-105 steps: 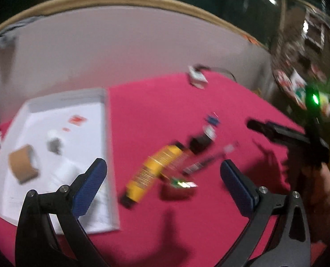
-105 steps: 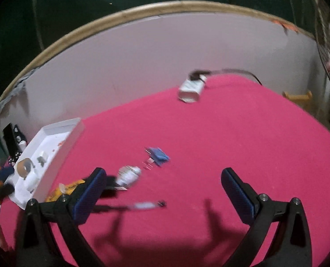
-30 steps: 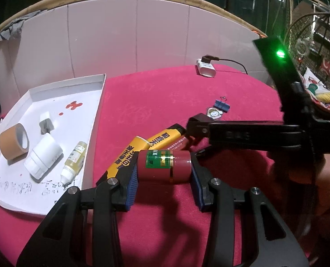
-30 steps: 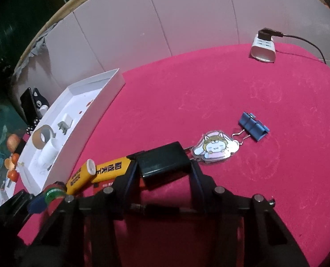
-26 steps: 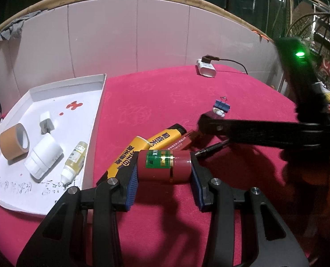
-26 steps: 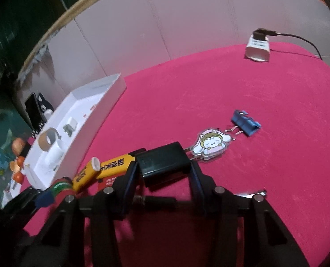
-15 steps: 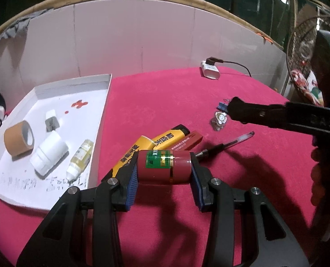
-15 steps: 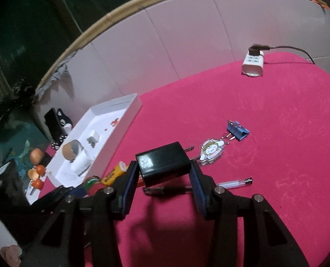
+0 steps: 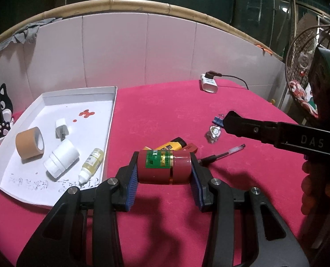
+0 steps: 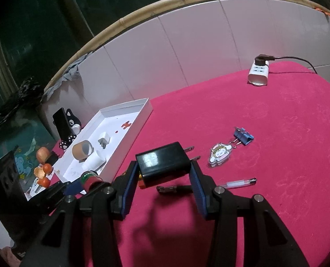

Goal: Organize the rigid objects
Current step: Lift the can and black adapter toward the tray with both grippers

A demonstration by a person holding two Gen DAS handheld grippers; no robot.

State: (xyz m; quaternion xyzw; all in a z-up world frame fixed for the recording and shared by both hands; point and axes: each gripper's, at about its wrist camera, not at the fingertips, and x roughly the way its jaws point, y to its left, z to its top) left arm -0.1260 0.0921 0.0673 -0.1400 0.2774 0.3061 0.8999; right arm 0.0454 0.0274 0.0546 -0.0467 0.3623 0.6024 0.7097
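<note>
My left gripper [image 9: 163, 173] is shut on a dark red bottle with a green label [image 9: 163, 166], held above the red table. My right gripper [image 10: 163, 175] is shut on a black plug charger [image 10: 162, 163], also lifted above the table. The right gripper's arm shows in the left wrist view [image 9: 265, 131]. A white tray [image 9: 112, 102] at the left holds a tape roll [image 9: 29, 142], a white bottle [image 9: 61, 158], a small dropper bottle [image 9: 91, 164] and a small white plug [image 9: 61, 129]. On the table lie a yellow tube [image 9: 172, 144], a pen [image 10: 236, 183], a cartoon keychain [image 10: 219, 153] and a blue binder clip [image 10: 242, 135].
A white power strip [image 10: 258, 72] with a black cable sits at the table's far edge by the tiled wall. A black cat-shaped phone stand [image 10: 66, 123] and some small orange items [image 10: 42, 169] sit left of the tray.
Both grippers closed on their objects, the left on the red bottle and the right on the charger, and have lifted and pulled back; the right gripper rose higher above the table.
</note>
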